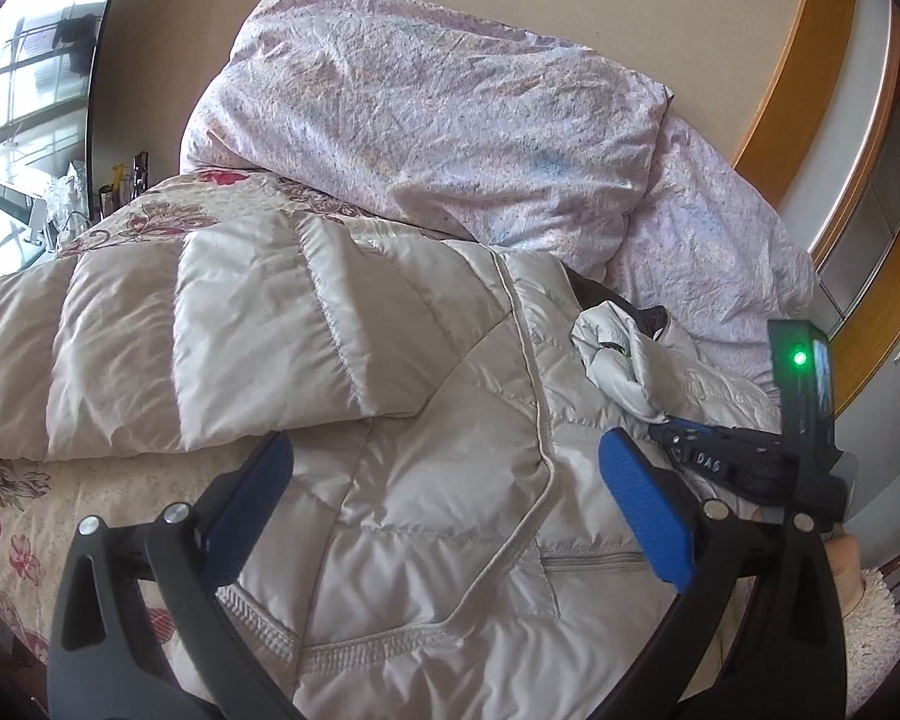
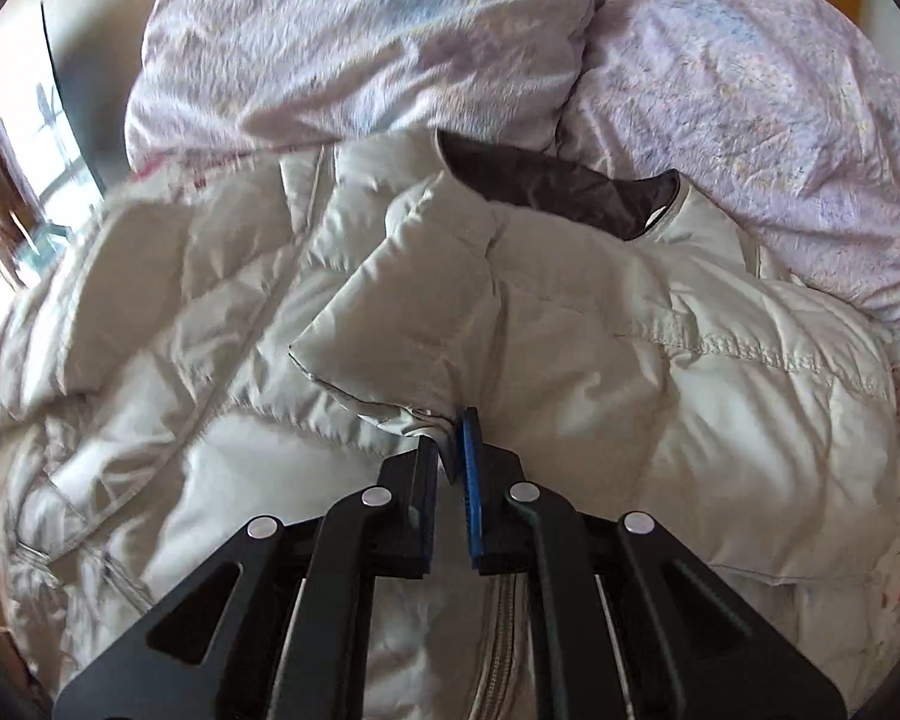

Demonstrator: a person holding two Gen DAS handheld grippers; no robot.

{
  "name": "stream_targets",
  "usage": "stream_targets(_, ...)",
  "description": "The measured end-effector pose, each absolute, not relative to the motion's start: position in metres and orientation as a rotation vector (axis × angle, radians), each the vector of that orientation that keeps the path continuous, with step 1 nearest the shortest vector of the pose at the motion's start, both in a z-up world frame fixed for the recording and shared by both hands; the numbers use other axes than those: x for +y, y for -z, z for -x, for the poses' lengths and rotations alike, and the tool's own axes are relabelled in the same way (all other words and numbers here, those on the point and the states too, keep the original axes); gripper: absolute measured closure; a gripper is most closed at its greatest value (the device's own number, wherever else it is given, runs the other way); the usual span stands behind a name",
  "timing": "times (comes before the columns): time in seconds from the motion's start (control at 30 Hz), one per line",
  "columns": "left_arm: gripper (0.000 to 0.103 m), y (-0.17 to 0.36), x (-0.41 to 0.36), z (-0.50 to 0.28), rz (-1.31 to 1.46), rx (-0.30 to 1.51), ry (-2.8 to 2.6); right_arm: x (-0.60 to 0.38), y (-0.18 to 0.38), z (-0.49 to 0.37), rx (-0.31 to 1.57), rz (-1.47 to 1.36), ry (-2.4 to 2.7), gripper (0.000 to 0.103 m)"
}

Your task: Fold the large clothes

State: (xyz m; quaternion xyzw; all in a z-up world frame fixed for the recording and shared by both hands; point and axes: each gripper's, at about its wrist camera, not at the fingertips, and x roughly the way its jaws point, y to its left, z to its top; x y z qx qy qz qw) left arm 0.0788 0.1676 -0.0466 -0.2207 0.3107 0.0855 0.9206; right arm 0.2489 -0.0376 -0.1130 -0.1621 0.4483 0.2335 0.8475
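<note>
— Lying across the bed, the pale beige quilted down jacket (image 1: 402, 420) looks puffy and creased, doesn't it?

— It does. The shiny fabric is stitched into broad padded panels, and one sleeve (image 1: 210, 324) is laid flat across the body. A piped seam runs down the front, with a pocket opening lower down. From the right wrist view the dark brown lining (image 2: 546, 186) shows at the collar, and a zip runs along the bottom edge of the frame.

— What does the jacket rest on?

— On a cream bedspread with red flowers (image 1: 12, 540). Just behind the jacket sits a bundled lilac patterned duvet (image 1: 426, 102), touching its upper edge.

— And the left tongs (image 1: 444, 480)?

— Spread wide apart, blue pads facing each other, hovering just over the jacket's front panel. Nothing sits between the fingers.

— The right tongs (image 2: 450, 450)?

— Nearly closed, pinching a fold of the jacket's beige fabric between the black finger and the blue pad. The fabric rises into a ridge from that pinch. In the left wrist view these tongs appear at the jacket's right side, near the collar.
</note>
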Motion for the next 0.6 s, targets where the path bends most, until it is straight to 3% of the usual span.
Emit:
stream_targets(0.1, 0.002, 0.049, 0.172, -0.079, 0.479, 0.651, -0.164, -0.033, 0.113, -0.236, 0.904, 0.448, -0.474, 0.071)
stream_targets(0.17, 0.002, 0.051, 0.177, -0.079, 0.518, 0.651, -0.144, -0.036, 0.104, -0.228, 0.882, 0.456, -0.484, 0.046)
stream_targets(0.4, 0.002, 0.047, 0.190, -0.067, 0.550, 0.618, -0.165, -0.083, 0.057, -0.244, 0.896, 0.136, -0.580, 0.045)
stream_targets(0.6, 0.002, 0.043, 0.199, -0.056, 0.522, 0.574, -0.206, -0.123, 0.049, -0.289, 0.800, 0.126, -0.279, 0.045)
